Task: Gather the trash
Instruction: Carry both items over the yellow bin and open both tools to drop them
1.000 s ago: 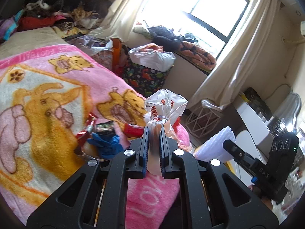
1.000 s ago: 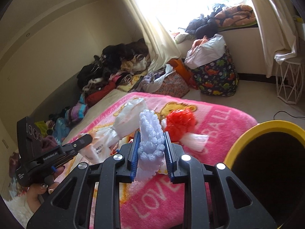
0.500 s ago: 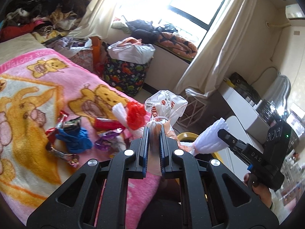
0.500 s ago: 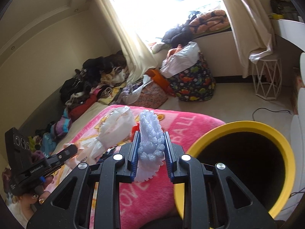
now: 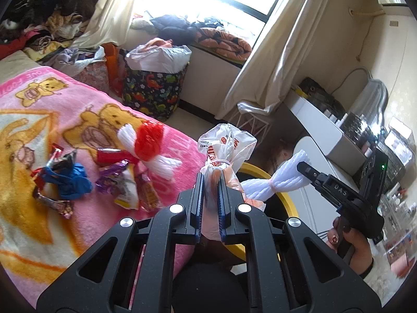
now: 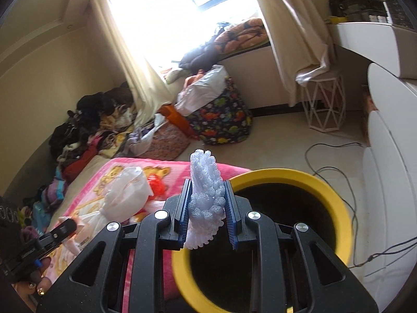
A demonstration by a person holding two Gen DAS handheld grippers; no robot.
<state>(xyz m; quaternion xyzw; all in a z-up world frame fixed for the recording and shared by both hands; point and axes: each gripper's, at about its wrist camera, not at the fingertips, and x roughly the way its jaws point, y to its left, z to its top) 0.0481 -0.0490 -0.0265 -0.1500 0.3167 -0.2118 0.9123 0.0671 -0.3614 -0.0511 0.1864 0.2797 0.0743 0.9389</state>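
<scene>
Looking along the left gripper [image 5: 210,190], its jaws pinch the knotted neck of a plastic bag [image 5: 226,144], held clear of the pink blanket [image 5: 31,120], probably so it can hang over the yellow-rimmed bin [image 5: 256,170]. Only this view shows what remains: candy wrappers [image 5: 117,182], a blue scrap [image 5: 71,181] and a red-and-white foam net [image 5: 147,146] lying on the blanket.

From the right wrist, the right gripper [image 6: 206,210] is clamped on a white foam net [image 6: 206,190], poised at the bin's rim [image 6: 336,200]. Here alone the bin's mouth shows; its dark inside hides any contents.
</scene>
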